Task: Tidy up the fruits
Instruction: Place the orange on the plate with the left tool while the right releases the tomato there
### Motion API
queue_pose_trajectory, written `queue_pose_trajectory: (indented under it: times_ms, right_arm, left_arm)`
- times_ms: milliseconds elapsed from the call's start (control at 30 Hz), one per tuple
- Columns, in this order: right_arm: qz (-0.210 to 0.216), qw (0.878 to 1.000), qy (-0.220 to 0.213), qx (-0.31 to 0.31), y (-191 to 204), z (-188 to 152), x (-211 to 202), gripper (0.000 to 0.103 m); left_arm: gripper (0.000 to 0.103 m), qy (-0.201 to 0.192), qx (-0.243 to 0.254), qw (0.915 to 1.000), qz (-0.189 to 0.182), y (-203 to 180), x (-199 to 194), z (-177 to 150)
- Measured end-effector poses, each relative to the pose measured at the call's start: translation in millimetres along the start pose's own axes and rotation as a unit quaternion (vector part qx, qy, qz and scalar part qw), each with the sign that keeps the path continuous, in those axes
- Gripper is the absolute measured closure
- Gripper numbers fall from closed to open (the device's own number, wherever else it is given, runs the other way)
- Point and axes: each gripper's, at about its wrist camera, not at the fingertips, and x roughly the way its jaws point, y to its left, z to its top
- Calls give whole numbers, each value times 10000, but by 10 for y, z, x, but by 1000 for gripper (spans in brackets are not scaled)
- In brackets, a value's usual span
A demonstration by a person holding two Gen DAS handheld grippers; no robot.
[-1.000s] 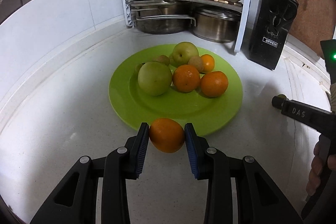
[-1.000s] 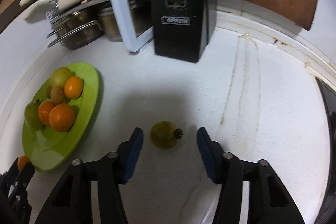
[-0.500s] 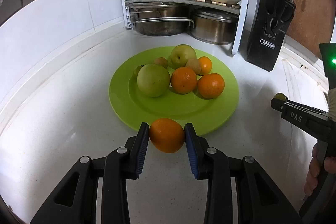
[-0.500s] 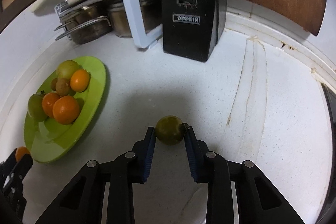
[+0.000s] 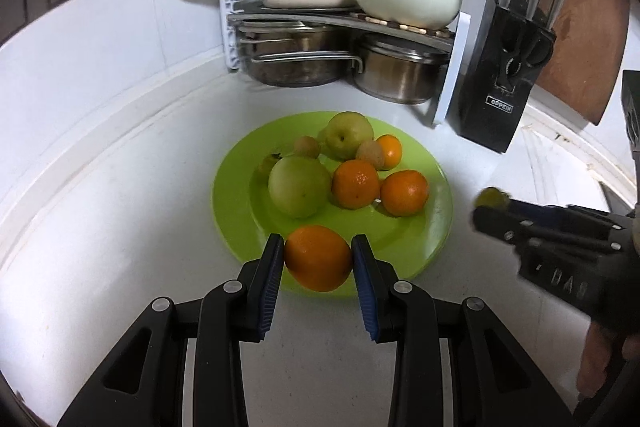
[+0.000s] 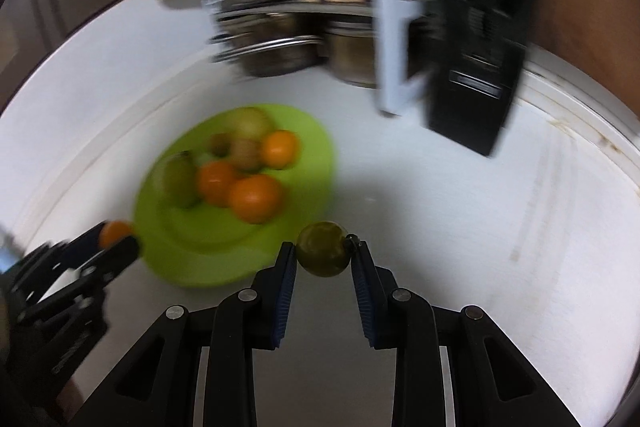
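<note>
My left gripper (image 5: 318, 257) is shut on an orange (image 5: 317, 257) and holds it over the near rim of the green plate (image 5: 432, 235). The plate holds two green apples, three oranges and small brownish fruits. My right gripper (image 6: 323, 255) is shut on a small dark green fruit (image 6: 323, 254) and holds it just right of the plate (image 6: 316, 135), off the counter. The right gripper also shows in the left wrist view (image 5: 486, 205) with the green fruit (image 5: 491, 196). The left gripper shows in the right wrist view (image 6: 114, 241) with the orange (image 6: 115, 231).
A corner rack (image 5: 344, 17) with steel pots, white pans and a white ceramic pot stands behind the plate. A black knife block (image 5: 500, 87) stands to the right of it. The white counter (image 5: 120, 227) curves up into a tiled wall on the left.
My right gripper closed on the green fruit, lifted it and swung left toward the plate. My left gripper moved the orange forward over the plate's near rim.
</note>
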Motion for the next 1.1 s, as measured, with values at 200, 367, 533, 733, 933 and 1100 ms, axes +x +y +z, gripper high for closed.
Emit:
queue_pose_trajectory:
  times_ms: [200,367,533,733,933,1100]
  right_arm:
    - [468,9981,150,-361,276,68,187,73]
    - [650,9966,319,-388,347,95,337,73]
    - [705,9958,352,-464,403,125,399,73]
    - [670,9958,344,-525,457,159,434,73]
    - [602,9960,368,-547,447,153,464,73]
    - [551,9962,388,-543,450,152,493,73]
  left_arm:
    - [68,129,8,9998,-126,122,157,54]
    - [68,198,10,9996,-183,194,246,56]
    - [68,189,20,9995,-235,223,284,76]
    - [68,193,49,9994,-293,220,327,94]
    - [68,238,36,9991,-348,224,368,94]
    - [66,157,-6,9992,-373,247,315,103]
